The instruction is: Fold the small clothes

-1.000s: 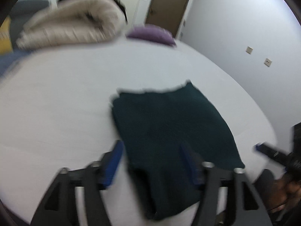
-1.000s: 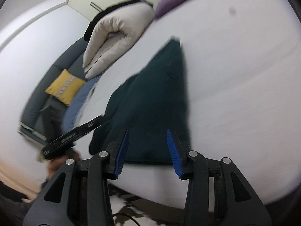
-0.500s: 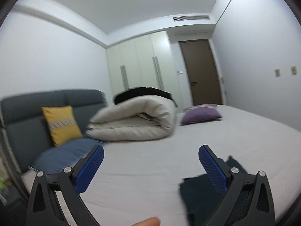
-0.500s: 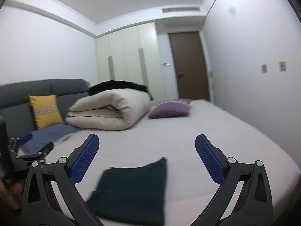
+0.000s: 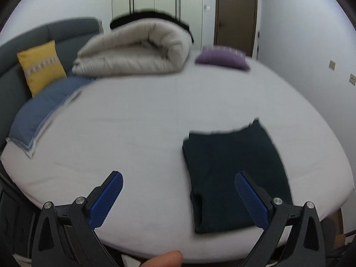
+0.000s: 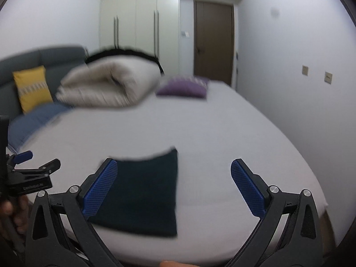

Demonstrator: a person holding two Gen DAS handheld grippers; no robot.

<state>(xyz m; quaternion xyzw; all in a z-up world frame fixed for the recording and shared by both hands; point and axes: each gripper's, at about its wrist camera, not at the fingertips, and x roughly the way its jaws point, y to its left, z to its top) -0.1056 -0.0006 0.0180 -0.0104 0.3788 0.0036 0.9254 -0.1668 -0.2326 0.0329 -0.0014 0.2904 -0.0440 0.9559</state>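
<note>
The dark garment [image 5: 233,171] is seen folded near the bed's [image 5: 144,122] front edge; both left gripper [image 5: 178,198] and right gripper [image 6: 174,187] are spread, empty.

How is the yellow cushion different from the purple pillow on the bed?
The yellow cushion stands upright against the grey headboard; the purple pillow lies flat on the white bed. The yellow cushion carries a pale patterned band; the purple pillow's surface is too blurred to read. The yellow cushion is at the left, the purple pillow nearer the door. Both look soft and untouched.
</note>
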